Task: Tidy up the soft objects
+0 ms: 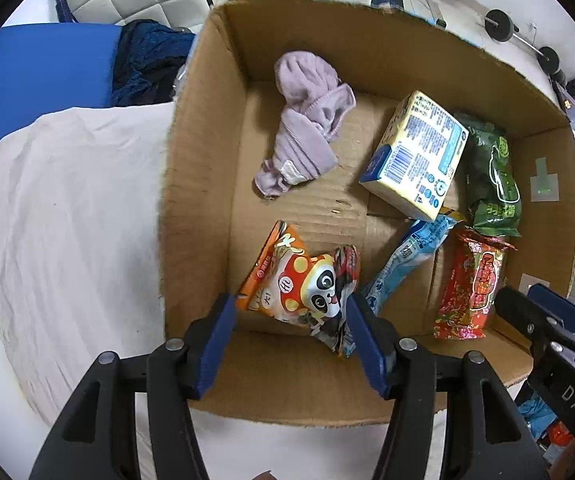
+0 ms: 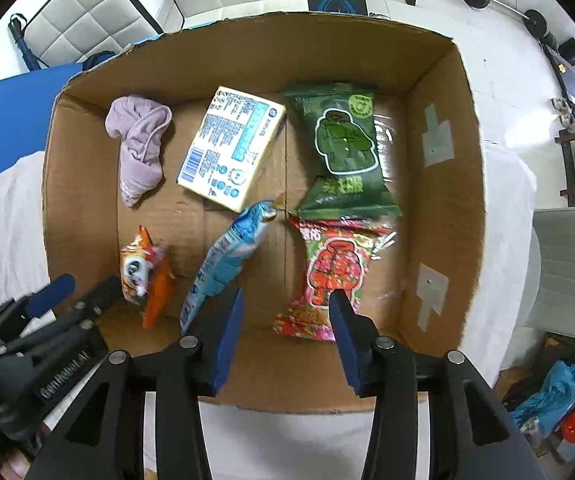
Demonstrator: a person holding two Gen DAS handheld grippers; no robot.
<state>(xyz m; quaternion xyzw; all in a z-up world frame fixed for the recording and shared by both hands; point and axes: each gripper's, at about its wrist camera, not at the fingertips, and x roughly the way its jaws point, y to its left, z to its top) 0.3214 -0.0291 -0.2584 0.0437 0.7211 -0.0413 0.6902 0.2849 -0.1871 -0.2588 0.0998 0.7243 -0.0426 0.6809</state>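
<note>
An open cardboard box [image 1: 203, 184] [image 2: 443, 184] holds a crumpled lilac cloth [image 1: 307, 128] [image 2: 139, 144], a yellow tissue pack [image 1: 415, 152] [image 2: 231, 148], a green snack bag [image 1: 491, 176] [image 2: 343, 152], a red snack bag [image 1: 471, 284] [image 2: 335, 272], a blue packet [image 1: 407, 260] [image 2: 223, 264] and an orange panda bag [image 1: 303, 284] [image 2: 147, 272]. My left gripper [image 1: 291, 316] is open with its jaws either side of the panda bag. My right gripper [image 2: 287, 308] is open over the box's near wall, beside the red bag.
The box sits on a table under a pale cloth [image 1: 67, 220]. A blue mat [image 1: 43, 80] and dark clothes [image 1: 151, 64] lie behind left. Coloured clothes [image 2: 567, 392] lie at the lower right. Padded chairs and barbells stand behind.
</note>
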